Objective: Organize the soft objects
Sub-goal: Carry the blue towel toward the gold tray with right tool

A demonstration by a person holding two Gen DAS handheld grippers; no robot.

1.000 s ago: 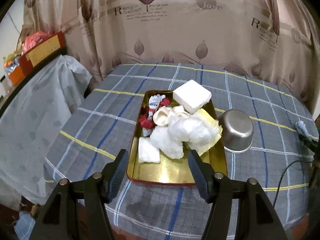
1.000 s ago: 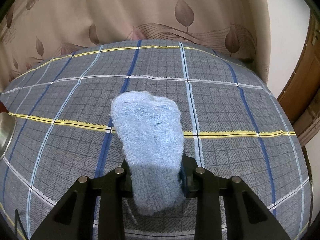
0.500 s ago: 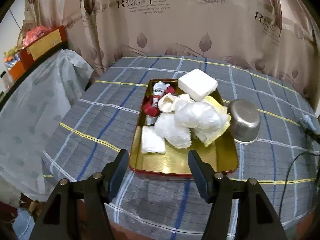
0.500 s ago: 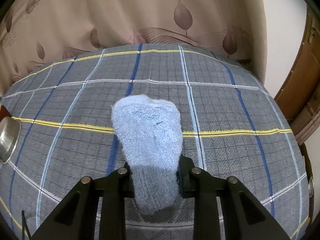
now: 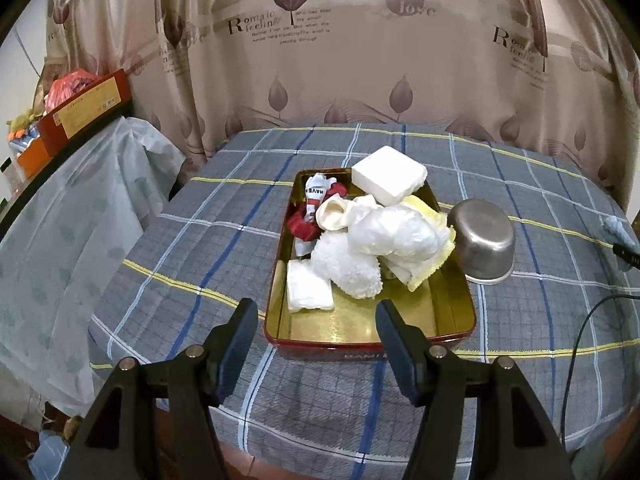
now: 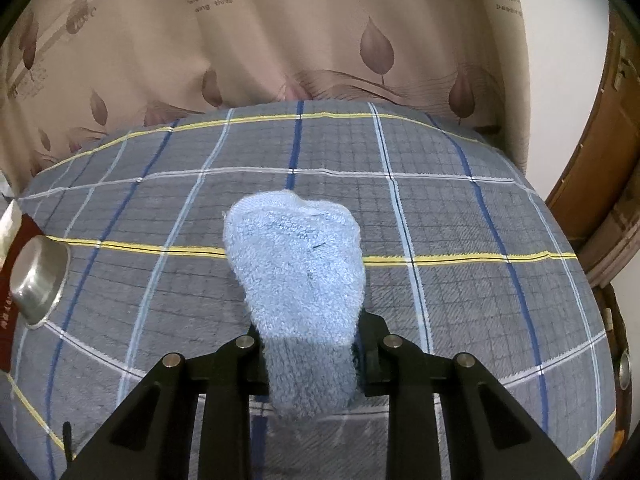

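Note:
My right gripper (image 6: pixel 310 356) is shut on a fluffy light blue sock (image 6: pixel 298 268), held above the plaid tablecloth; the sock's tip also shows at the right edge of the left wrist view (image 5: pixel 620 230). My left gripper (image 5: pixel 314 340) is open and empty, hovering before the near end of a gold tray with a red rim (image 5: pixel 360 330). The tray holds a pile of soft things: a white foam block (image 5: pixel 388 176), a red and white sock (image 5: pixel 314 208), a white fluffy sock (image 5: pixel 348 268), a folded white cloth (image 5: pixel 308 292) and a yellow cloth (image 5: pixel 434 264).
An upturned steel bowl (image 5: pixel 486 246) sits right of the tray, also at the left edge of the right wrist view (image 6: pixel 38 280). A black cable (image 5: pixel 576 344) trails at the right. A covered shelf with boxes (image 5: pixel 80 112) stands left; a wooden door frame (image 6: pixel 600 184) right.
The left gripper has pulled back and risen, so the tray looks farther and the curtain fills more of the view. The right gripper has lifted the blue sock slightly; the bowl has come further into its view.

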